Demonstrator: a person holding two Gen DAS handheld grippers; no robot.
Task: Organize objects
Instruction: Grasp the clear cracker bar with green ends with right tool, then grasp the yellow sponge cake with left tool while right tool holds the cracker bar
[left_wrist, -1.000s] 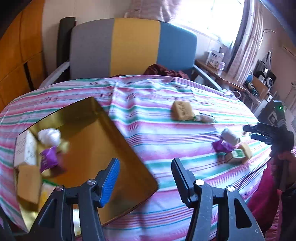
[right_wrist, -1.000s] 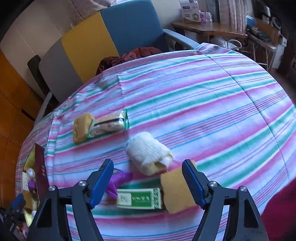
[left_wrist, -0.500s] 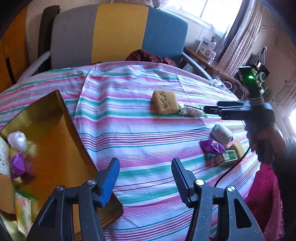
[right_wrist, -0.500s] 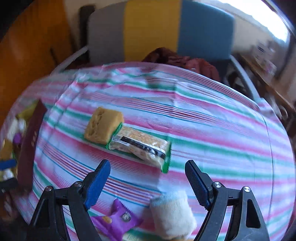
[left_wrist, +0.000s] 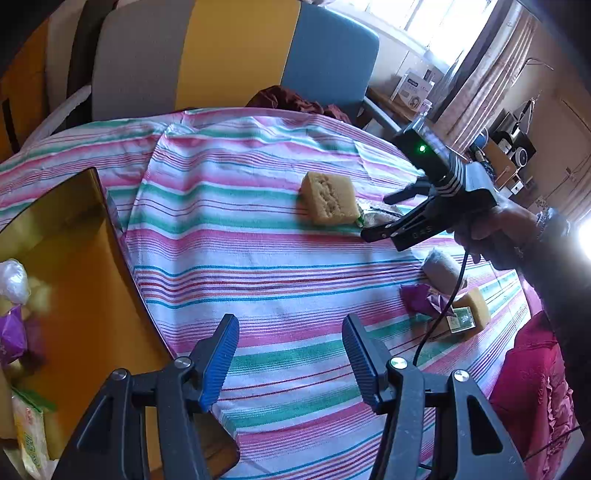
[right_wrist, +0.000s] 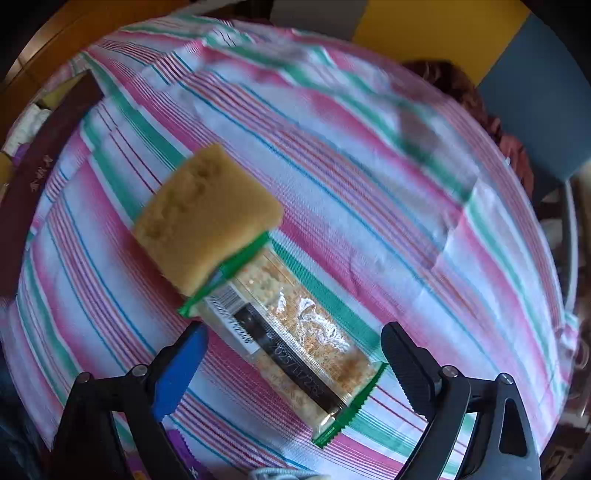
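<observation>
**A:** Entry, right side. State of your claw?

**B:** My right gripper (right_wrist: 291, 354) points steeply down over the striped tablecloth (right_wrist: 369, 166). Its jaws have just been opening and stand wide apart. The clear snack packet with green ends (right_wrist: 288, 332) lies on the cloth between them, its near end in the gap; neither pad touches it. Nothing is gripped.

**A:** What is next to the packet?

**B:** A yellow sponge block (right_wrist: 207, 218) sits at the packet's far end, overlapping its green seal. Touching, as far as I can tell. A dark maroon box wall (right_wrist: 37, 177) runs along the left edge of the view. A purple wrapper (right_wrist: 184, 454) shows at the bottom edge, mostly hidden behind my fingers.

**A:** Left side?

**B:** My left gripper (left_wrist: 288, 354) is angled down over bare cloth, jaws partly apart, nothing between them. The gold tray (left_wrist: 85, 280) is just to its left, with a white bundle (left_wrist: 13, 280), another purple wrapper (left_wrist: 13, 338) and a pale green-printed packet (left_wrist: 31, 432) inside.

**A:** Other loose items?

**B:** From the left view: a rolled white cloth (left_wrist: 441, 264), a purple wrapper (left_wrist: 419, 299), a second sponge (left_wrist: 476, 308) and a small green box (left_wrist: 460, 319), clustered near the table's right edge. My hand (left_wrist: 495, 236) on the right gripper is above them.
</observation>
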